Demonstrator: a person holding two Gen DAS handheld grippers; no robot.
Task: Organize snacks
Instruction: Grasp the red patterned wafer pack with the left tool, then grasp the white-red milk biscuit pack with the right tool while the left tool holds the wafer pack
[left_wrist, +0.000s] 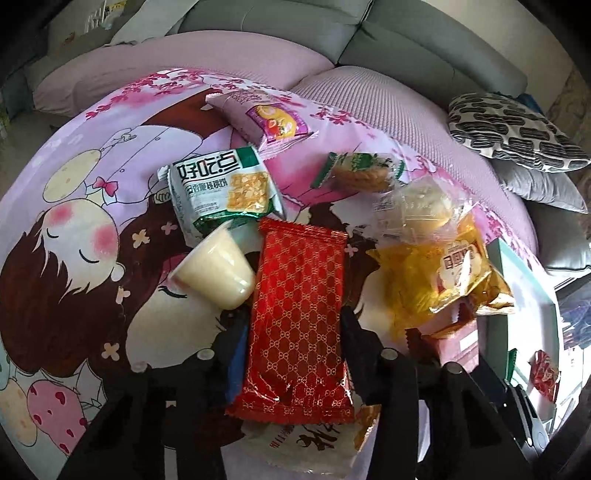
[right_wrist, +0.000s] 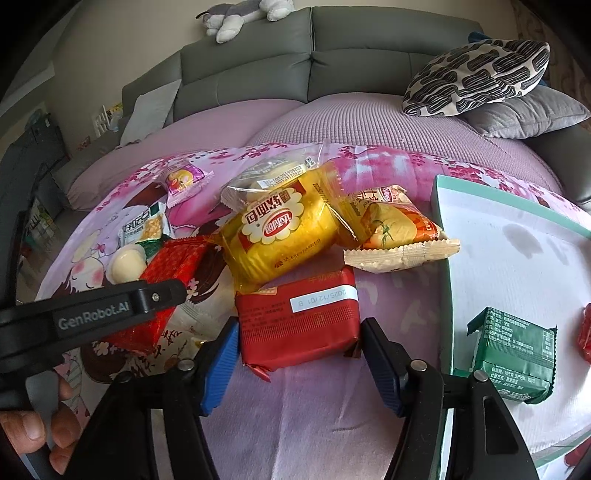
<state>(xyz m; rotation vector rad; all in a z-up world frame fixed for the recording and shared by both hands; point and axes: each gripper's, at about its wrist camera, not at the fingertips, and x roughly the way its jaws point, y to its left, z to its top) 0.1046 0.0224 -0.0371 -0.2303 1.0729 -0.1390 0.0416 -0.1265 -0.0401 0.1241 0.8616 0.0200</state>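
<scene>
Now red patterned packet (left_wrist: 299, 317) clamped in left hand-held gripper (left_wrist: 295, 332)

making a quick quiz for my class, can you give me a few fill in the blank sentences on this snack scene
1. The left gripper is shut on a long ____ foil packet with a gold lattice print.
2. The white box lid with a teal rim holds a square ____ foil packet.
3. The pale cream plastic pudding cup lies on its ____.
4. The yellow bread bag rests partly on the red rectangular packet with a white date label, which lies between the ____ gripper's fingers.

Missing words: red; green; side; right
</scene>
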